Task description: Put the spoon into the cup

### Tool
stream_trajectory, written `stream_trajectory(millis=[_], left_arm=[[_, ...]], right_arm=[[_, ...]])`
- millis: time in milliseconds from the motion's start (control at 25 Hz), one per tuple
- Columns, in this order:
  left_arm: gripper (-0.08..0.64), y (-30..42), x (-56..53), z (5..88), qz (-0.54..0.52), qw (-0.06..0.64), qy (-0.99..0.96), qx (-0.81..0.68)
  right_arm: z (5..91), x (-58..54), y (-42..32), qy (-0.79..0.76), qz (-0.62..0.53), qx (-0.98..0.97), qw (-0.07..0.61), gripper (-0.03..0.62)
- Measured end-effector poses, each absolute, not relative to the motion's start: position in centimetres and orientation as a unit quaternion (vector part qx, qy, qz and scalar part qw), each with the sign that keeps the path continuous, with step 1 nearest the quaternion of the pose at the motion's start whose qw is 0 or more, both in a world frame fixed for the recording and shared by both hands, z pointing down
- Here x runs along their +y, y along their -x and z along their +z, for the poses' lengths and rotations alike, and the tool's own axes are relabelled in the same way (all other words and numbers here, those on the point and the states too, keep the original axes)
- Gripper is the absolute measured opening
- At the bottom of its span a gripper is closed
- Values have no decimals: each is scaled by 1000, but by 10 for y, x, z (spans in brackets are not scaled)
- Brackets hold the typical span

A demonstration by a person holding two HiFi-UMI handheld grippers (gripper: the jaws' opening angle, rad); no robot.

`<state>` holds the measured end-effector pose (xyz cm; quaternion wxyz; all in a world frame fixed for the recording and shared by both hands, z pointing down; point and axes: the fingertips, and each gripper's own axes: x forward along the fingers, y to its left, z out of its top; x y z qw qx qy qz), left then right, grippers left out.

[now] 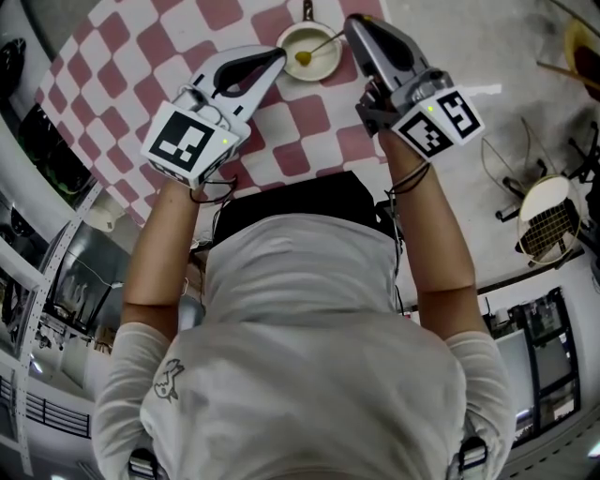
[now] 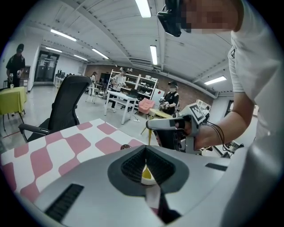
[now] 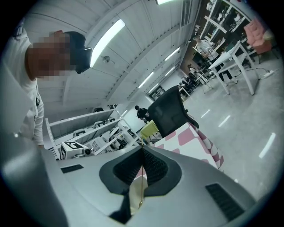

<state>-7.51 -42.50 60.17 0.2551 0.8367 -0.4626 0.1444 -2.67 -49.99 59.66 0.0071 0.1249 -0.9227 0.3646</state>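
Observation:
A cream cup [image 1: 323,64] stands on the pink-and-white checked table [image 1: 122,66] at the far side. A thin gold spoon [image 1: 317,47] has its yellow bowl inside the cup's rim, and its handle slants up to my right gripper [image 1: 349,26]. That gripper is shut on the handle, which shows as a fine gold line [image 3: 141,186] between its jaws. My left gripper [image 1: 278,56] is shut on nothing, its tip just left of the cup. In the left gripper view the yellow bowl [image 2: 147,176] peeks through the jaws, with the right gripper [image 2: 153,125] beyond.
A black office chair [image 2: 66,106] stands past the table's far edge. Round wire baskets [image 1: 548,220] sit on the grey floor to the right. Shelves, white tables and several people fill the room behind.

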Motion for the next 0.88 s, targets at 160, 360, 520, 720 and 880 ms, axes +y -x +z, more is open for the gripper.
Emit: stream_trajectory(millis=[160,360,520,720,880], left_arm=[[14,75,-426,604,144,257,-836,-463],[14,73,-425,607,142,258,-836,-463],[14,73,-425,607,140,260,-835,-464],[14,72,-423,606,140,260,-836,-462],[14,75,-421,603,128,268,-835,-464]], right_arm=[[602,-500,30,-130,359,-924,9,32],[606,-499,33,-128,360,-924,8,32],[608,-498,32,-128,357,-925,6,34],[614,-493,31,-126,357,-925,17,35],[620,-494,29,-135,358,-923,30,36]])
